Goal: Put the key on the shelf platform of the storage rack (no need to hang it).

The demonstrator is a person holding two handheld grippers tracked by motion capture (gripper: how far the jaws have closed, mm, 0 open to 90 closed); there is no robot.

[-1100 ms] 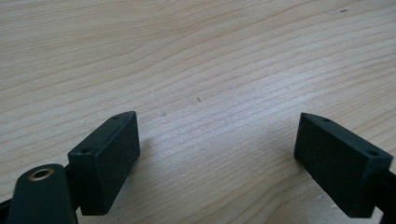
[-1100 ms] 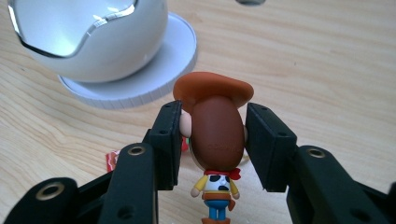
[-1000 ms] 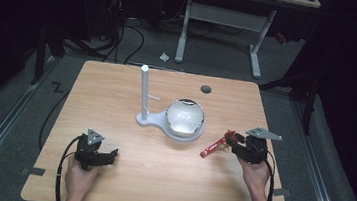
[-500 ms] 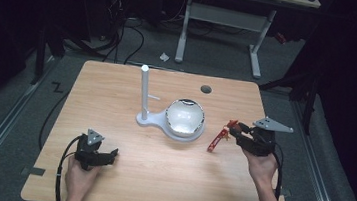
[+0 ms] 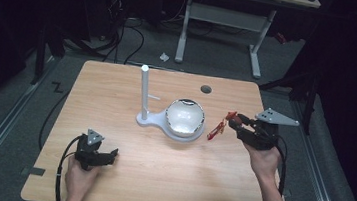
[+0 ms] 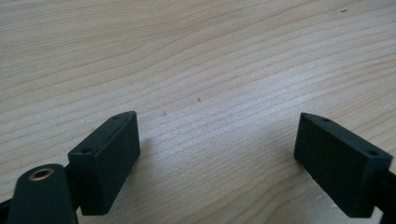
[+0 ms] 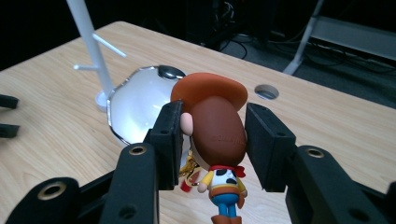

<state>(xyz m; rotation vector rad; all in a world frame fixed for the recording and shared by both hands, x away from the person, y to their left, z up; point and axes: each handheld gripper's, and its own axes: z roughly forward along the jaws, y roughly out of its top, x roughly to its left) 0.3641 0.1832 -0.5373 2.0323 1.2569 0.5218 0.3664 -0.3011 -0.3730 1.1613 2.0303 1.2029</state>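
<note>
Room: dark, with cables on the grey floor and a white-legged desk (image 5: 222, 22) beyond the table.
Surface: light wooden table (image 5: 117, 94) with a round grommet hole (image 5: 206, 89) near its far edge.
Stand: white plastic post on a flat base (image 5: 143, 94), with thin side pegs, near the table's middle.
Bowl: shiny white rounded bowl-shaped piece with a metallic rim (image 5: 184, 118), touching the stand's base, just to its right.
Figure: small cowboy toy with brown hat, brown hair, yellow shirt and blue trousers (image 7: 217, 140), lifted off the table to the right of the bowl.
Right gripper (image 7: 212, 142): jaws closed on the figure's head, one pad at each side; body hangs below.
Left gripper (image 6: 217, 154): low over bare wood at the near left, jaws wide apart, holding nothing.
</note>
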